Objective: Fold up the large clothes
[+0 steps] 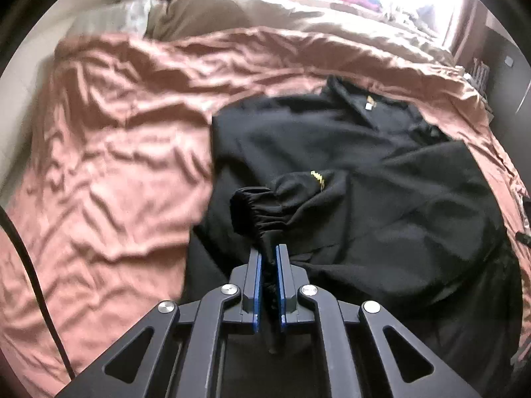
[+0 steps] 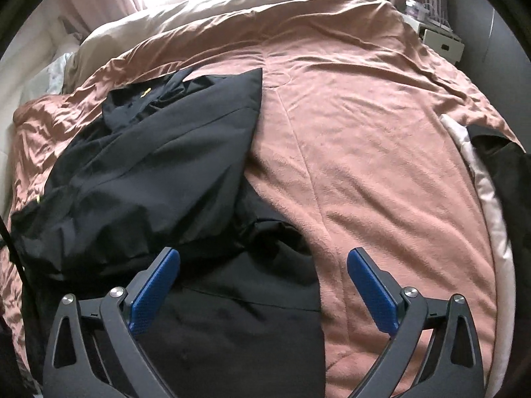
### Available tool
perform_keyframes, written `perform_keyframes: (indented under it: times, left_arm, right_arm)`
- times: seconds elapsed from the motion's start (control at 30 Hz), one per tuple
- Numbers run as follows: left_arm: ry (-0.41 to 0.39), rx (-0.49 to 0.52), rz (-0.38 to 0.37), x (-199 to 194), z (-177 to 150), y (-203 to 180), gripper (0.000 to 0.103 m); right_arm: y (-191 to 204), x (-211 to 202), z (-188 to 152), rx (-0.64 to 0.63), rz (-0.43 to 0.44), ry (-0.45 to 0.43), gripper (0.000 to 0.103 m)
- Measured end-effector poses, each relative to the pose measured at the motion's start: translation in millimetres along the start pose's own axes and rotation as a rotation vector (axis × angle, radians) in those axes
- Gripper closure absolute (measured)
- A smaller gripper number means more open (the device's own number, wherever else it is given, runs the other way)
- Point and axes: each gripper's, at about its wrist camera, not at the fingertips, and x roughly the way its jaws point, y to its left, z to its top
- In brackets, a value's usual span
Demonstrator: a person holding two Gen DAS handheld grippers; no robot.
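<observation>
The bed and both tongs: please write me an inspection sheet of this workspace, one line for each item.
Surface: bed, wrinkled pink cover.
Job's things: black jacket spread on the cover; its sleeve cuff is gathered and lifted.
Clutter: beige duvet at the far end; dark cloth at the right edge.
Grippers: left tongs shut on the cuff; right tongs open over the jacket's hem, holding nothing.
Cables: black cable at the left edge.
Surroundings: bright window, curtains, white drawer unit.
</observation>
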Motion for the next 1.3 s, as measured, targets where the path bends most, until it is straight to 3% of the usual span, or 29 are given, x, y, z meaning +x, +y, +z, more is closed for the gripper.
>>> perform_keyframes:
  times: [0.17,0.33,0.53,0.63,0.7,0.93,0.97,1.1,1.3]
  left_arm:
    - [-0.052,0.032,0.041,-2,40,-5,0.096]
    - [-0.048,0.008,0.067,21,59,9,0.096]
    - [0.024,-0.048,0.087,75,50,26,0.095]
    - [0.074,-0.064,0.107,103,36,30,0.085]
    - [0.059,-0.063,0.116,104,31,30,0.080]
    - [0.011,-0.096,0.097,60,27,35,0.078]
    - [0.002,-0.100,0.094,52,27,36,0.074]
    - [-0.060,-0.114,0.063,5,15,39,0.035]
    - [-0.117,-0.109,0.036,-65,-13,36,0.028]
  right_arm:
    - [2,11,10,-0.010,0.015,0.000,0.002]
    - [2,29,16,-0.038,-0.001,0.010,0.002]
    - [1,61,18,-0.045,-0.040,0.045,0.002]
    - [0,75,17,-0.049,-0.086,0.058,0.002]
    - [0,79,18,-0.049,-0.096,0.061,0.002]
    - [-2,53,16,-0.038,-0.093,0.007,0.002]
    - [-3,44,14,-0.033,-0.082,-0.004,0.002]
    - [-6,7,7,-0.021,-0.050,-0.052,0.002]
    - [-10,-53,-19,-0.015,-0.001,-0.109,0.002]
